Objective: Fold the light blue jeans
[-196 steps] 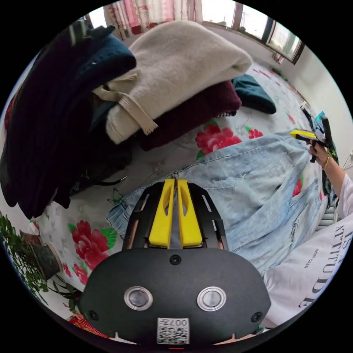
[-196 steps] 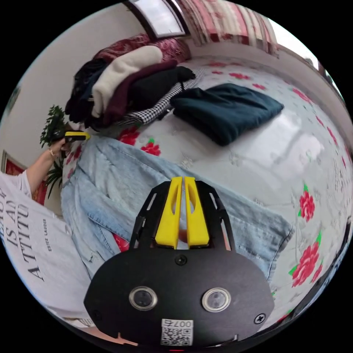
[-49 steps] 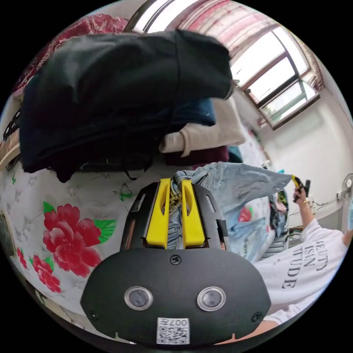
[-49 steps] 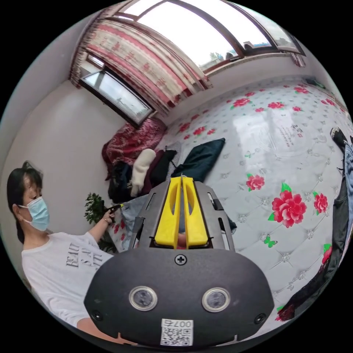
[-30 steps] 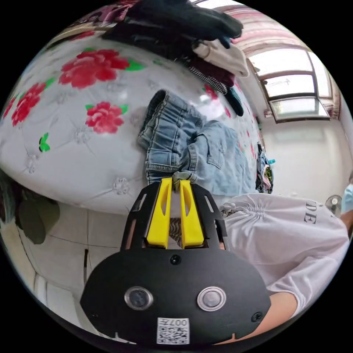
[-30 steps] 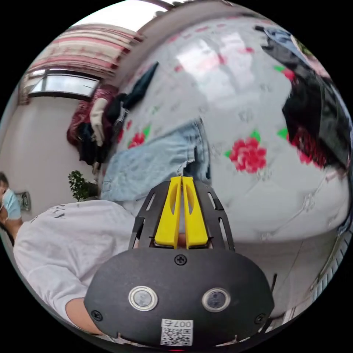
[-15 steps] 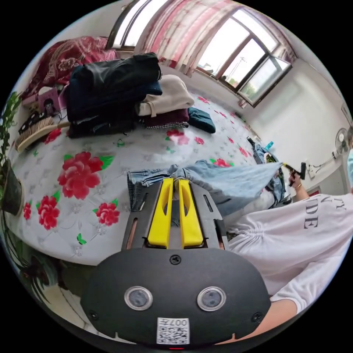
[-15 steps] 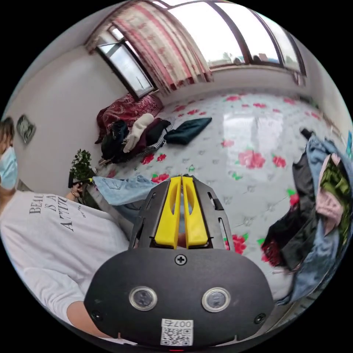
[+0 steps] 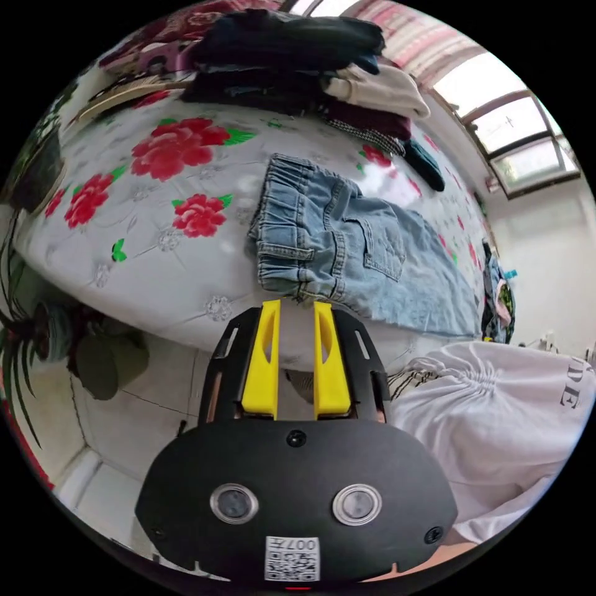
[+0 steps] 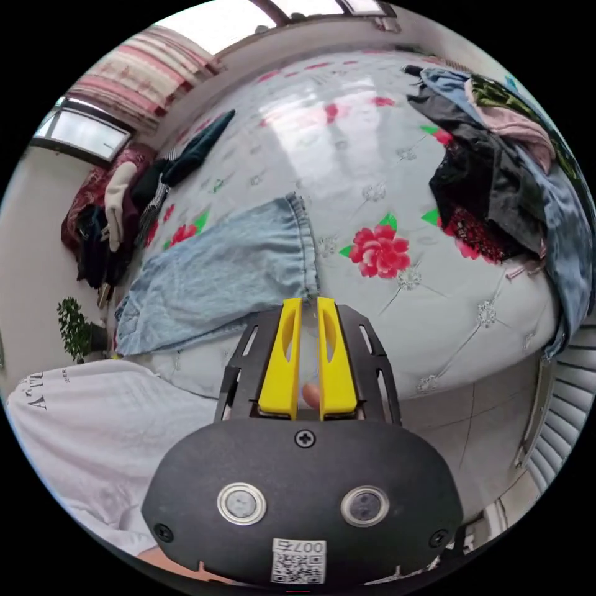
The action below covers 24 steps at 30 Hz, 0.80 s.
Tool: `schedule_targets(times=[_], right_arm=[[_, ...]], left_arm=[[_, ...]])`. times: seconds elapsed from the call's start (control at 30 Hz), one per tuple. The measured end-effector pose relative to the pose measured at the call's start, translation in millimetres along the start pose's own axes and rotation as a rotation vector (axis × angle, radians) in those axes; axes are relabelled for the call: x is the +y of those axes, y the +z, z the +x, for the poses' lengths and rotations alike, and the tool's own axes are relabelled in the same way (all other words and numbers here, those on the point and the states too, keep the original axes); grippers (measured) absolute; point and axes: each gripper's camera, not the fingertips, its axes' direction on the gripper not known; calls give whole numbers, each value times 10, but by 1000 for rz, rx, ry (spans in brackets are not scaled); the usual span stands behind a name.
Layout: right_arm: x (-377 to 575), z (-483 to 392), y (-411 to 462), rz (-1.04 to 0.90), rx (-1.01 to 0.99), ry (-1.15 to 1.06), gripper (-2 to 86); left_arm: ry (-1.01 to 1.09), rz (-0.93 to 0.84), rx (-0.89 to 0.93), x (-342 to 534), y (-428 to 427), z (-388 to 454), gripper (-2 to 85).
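Light blue jeans (image 9: 347,248) lie flat on flowery bed (image 9: 155,205), legs stacked, ready for next fold. Left gripper (image 9: 297,307) by waistband, jaws apart, holding nothing. Right gripper (image 10: 308,304) by leg hem, jaws slightly apart, empty. Clothes pile (image 10: 496,161) off to side.

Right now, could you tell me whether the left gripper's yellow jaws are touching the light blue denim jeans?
Apart. The left gripper view shows the left gripper open, its tips just short of the jeans' waistband.

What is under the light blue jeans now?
The light blue jeans lie flat on the flowered white bed cover. Whatever else lies beneath the denim is hidden.
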Motion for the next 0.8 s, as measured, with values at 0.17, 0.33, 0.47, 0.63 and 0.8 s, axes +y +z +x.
schedule_targets(times=[0.17,0.33,0.47,0.63,0.8], right_arm=[[-193,-729,377,-43,-119,-217,30],[-443,-1611,1155,-232,-236,-431,31],[-462,-1992,1646,-367,-187,-541,21],[-404,-1985,1984,-498,-74,-609,1],[-759,-2128,1977,-563,-155,-629,0]], left_arm=[[-169,112,208,82,46,-349,104],[-237,122,248,-188,234,-550,134],[-234,-30,174,-460,515,-516,90],[-230,116,145,-373,163,-601,43],[-337,193,247,-106,260,-906,77]])
